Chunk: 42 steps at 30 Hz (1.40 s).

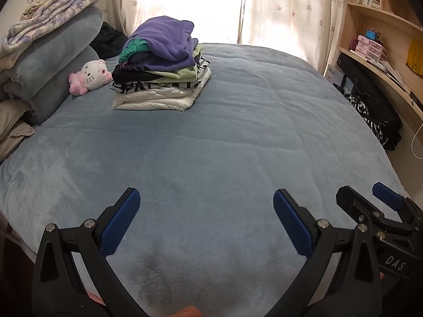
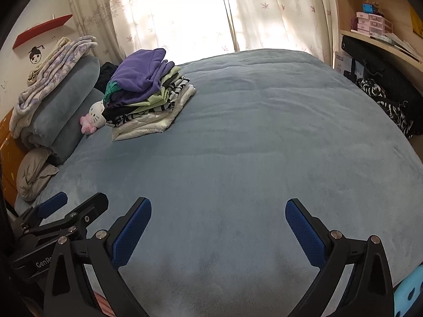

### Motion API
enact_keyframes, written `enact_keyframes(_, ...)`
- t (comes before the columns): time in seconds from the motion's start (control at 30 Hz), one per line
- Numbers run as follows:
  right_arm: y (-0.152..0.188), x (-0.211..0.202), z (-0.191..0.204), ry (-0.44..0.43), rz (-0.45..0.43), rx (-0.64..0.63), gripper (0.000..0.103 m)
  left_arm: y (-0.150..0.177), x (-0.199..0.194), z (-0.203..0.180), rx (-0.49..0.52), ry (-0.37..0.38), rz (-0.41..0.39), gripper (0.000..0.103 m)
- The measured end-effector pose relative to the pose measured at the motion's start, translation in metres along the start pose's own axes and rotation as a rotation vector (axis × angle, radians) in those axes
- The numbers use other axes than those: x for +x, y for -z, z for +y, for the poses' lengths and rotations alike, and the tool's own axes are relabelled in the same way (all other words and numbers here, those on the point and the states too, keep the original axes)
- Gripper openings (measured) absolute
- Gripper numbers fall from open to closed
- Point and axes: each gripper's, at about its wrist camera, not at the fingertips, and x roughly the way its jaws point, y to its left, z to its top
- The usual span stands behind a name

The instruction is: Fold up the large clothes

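Note:
A stack of folded clothes (image 1: pixel 161 71), purple garment on top and white at the bottom, sits at the far left of the blue bed cover (image 1: pixel 224 137). It also shows in the right wrist view (image 2: pixel 148 92). My left gripper (image 1: pixel 206 211) is open and empty above the near part of the bed. My right gripper (image 2: pixel 218 222) is open and empty beside it; it shows at the right edge of the left wrist view (image 1: pixel 367 198). The left gripper appears at the lower left of the right wrist view (image 2: pixel 74 203). No unfolded garment lies between the grippers.
A Hello Kitty plush (image 1: pixel 91 76) lies left of the stack, next to rolled blue bedding (image 1: pixel 58 66) with a folded blanket (image 1: pixel 53 18) on top. Pillows (image 2: pixel 34 174) lie at the left. A shelf unit (image 1: pixel 383 39) and dark bags (image 1: pixel 375 105) stand right of the bed. Curtains (image 1: pixel 277 8) hang behind.

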Motion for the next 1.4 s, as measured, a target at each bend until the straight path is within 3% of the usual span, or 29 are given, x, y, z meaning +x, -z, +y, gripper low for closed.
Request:
enact_keyframes(0.37, -0.019, 0.001, 0.002, 0.004, -0.013, -0.032, 0.102, 0.000, -0.005, 0.008, -0.008, 0.001, 0.000, 0.100)
enact_keyframes(1.4, -0.024, 0.004, 0.000, 0.014, -0.012, -0.041, 0.102, 0.003, -0.010, 0.009, -0.011, -0.004, -0.010, 0.100)
